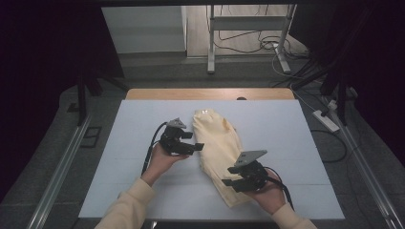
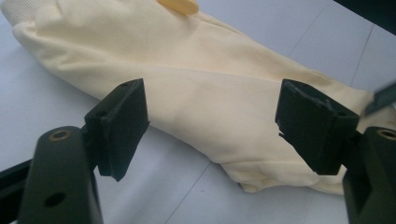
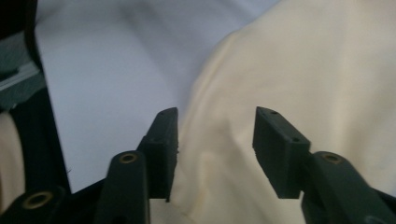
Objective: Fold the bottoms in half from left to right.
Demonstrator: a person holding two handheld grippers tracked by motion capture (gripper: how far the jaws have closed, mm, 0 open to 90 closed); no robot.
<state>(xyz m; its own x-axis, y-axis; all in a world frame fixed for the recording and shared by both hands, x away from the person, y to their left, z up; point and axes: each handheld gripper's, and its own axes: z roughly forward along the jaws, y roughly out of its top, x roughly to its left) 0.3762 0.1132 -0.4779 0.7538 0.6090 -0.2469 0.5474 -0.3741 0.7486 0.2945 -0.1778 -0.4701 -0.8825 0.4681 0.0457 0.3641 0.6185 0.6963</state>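
A pale yellow cloth garment (image 1: 217, 145) lies folded lengthwise on the white table surface (image 1: 133, 129), running from the far middle toward the near right. My left gripper (image 1: 196, 146) is open at the cloth's left edge, jaws wide apart above the fabric (image 2: 224, 93). My right gripper (image 1: 230, 175) hovers open over the near end of the cloth (image 3: 299, 70), its left jaw at the fabric's edge. Neither gripper holds anything.
The table's wooden far edge (image 1: 210, 93) shows beyond the white sheet. Metal rails (image 1: 62, 167) flank the table. A stand (image 1: 248, 33), cables and a power strip (image 1: 326, 120) sit on the floor behind and to the right.
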